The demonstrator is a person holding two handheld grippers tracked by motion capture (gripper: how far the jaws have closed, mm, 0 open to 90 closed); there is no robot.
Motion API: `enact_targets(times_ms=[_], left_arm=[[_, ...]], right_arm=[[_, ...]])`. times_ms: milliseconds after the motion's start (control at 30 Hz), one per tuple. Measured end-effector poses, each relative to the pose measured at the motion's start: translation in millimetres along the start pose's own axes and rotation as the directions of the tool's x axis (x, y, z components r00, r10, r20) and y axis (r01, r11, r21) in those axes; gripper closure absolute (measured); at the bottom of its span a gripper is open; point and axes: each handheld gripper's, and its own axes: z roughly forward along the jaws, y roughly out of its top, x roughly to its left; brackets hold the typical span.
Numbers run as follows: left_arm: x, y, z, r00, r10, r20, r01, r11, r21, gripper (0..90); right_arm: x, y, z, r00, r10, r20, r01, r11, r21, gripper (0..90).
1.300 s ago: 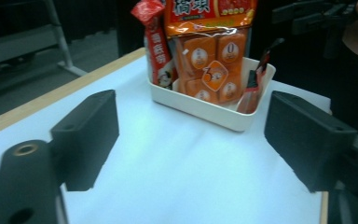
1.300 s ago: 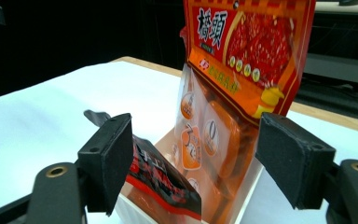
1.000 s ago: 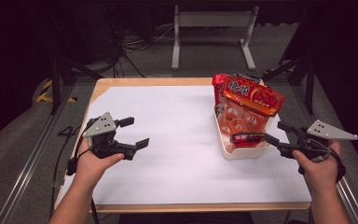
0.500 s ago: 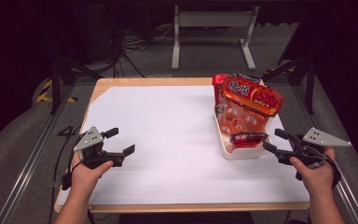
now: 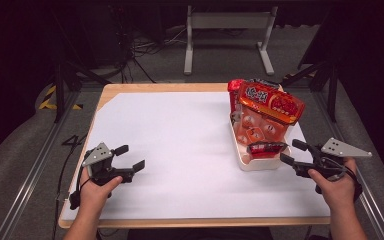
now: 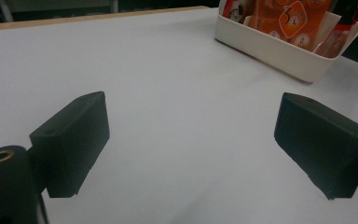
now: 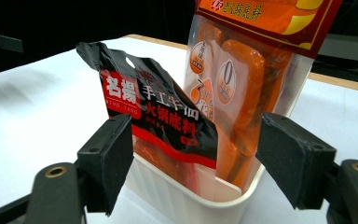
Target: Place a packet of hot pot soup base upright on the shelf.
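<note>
Waiting wide open by the white bin [image 5: 260, 162], right gripper [image 5: 294, 152] faces the black-red packet [image 7: 154, 112], ready to grab; left gripper [image 5: 130, 157] open & empty, far left of bin.

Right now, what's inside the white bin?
The white bin holds upright snack packets: a black-and-red packet at the near end and orange packets behind it. Their lower parts and the bin's floor are hidden.
</note>
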Motion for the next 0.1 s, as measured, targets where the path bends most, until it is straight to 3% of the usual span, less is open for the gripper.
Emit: enact_targets(times_ms=[100], left_arm=[[1.1, 0.5, -1.4, 1.0000, -0.006, -0.001, 0.006, 0.9999, -0.009, 10.7]], right_arm=[[-0.1, 0.9, -0.2, 1.0000, -0.002, 0.001, 0.002, 1.0000, -0.006, 27.5]])
